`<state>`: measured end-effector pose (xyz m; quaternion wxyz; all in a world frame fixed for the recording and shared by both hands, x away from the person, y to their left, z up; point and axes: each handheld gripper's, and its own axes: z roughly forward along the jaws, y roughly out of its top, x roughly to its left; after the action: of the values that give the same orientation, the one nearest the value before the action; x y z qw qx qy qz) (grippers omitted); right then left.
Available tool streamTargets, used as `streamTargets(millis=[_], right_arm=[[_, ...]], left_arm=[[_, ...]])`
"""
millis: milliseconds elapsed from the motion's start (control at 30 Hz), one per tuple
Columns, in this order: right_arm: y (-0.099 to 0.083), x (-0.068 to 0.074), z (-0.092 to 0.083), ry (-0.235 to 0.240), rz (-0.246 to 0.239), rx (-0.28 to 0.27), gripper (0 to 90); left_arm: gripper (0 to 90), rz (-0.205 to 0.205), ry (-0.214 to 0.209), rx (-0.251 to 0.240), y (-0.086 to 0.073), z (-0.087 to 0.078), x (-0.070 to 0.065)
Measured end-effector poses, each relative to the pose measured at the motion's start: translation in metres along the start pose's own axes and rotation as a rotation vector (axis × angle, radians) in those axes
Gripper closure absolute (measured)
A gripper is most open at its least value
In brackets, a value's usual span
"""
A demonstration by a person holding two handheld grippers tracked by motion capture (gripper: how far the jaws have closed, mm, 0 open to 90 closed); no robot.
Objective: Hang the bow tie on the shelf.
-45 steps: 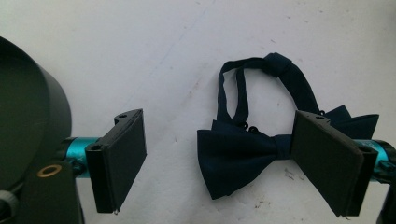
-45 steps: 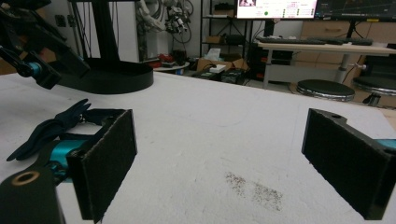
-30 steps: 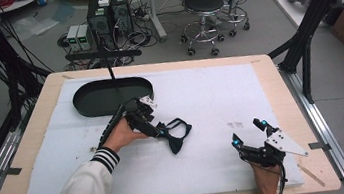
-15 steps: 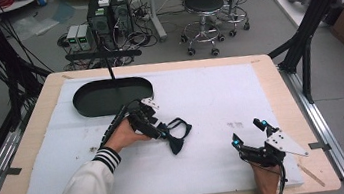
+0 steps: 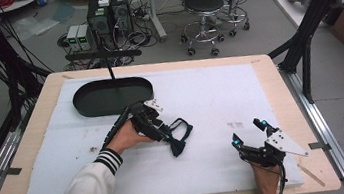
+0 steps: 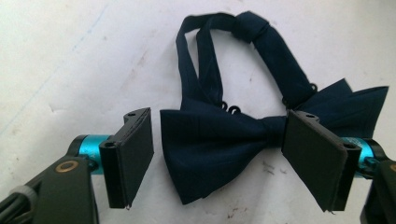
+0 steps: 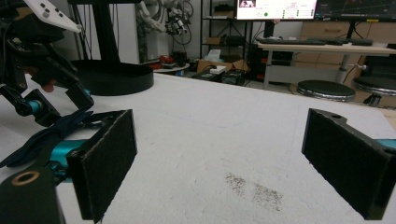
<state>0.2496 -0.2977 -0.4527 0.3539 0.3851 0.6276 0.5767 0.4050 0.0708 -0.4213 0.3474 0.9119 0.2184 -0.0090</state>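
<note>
A pale wooden bench [image 5: 277,70] carries a white foam sheet [image 5: 220,95]. On the sheet lie a black oval tray [image 5: 112,95] and a dark navy fabric bow tie [image 5: 179,137].

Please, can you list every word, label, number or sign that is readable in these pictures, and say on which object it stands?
No text can be read.
Monitor screens behind the table: lines of writing and a graph, too small and blurred to read.
Small print on the white table cover: too small to read.
Dark blue bow tie, black oval tray: no writing visible.

Navy bow tie [image 6: 219,140] flat on table
</note>
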Motion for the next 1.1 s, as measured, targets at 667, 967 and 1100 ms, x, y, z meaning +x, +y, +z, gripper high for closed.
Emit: streamTargets(millis=[667,967,1100], right_arm=[[-0.0001,0.0001,-0.0001,0.0,0.002,0.001,9.3],[-0.0001,-0.0001,-0.0001,0.0,0.0,-0.002,9.3],[-0.0001,-0.0001,0.0,-0.001,0.001,-0.002,9.3]], left_arm=[[36.4,-0.004,-0.04,0.031,-0.0021,0.0067,0.0016],[55.6,-0.02,-0.042,0.026,-0.0033,0.003,0.0049],[68.1,-0.019,-0.039,0.017,-0.0033,-0.0002,0.0055]])
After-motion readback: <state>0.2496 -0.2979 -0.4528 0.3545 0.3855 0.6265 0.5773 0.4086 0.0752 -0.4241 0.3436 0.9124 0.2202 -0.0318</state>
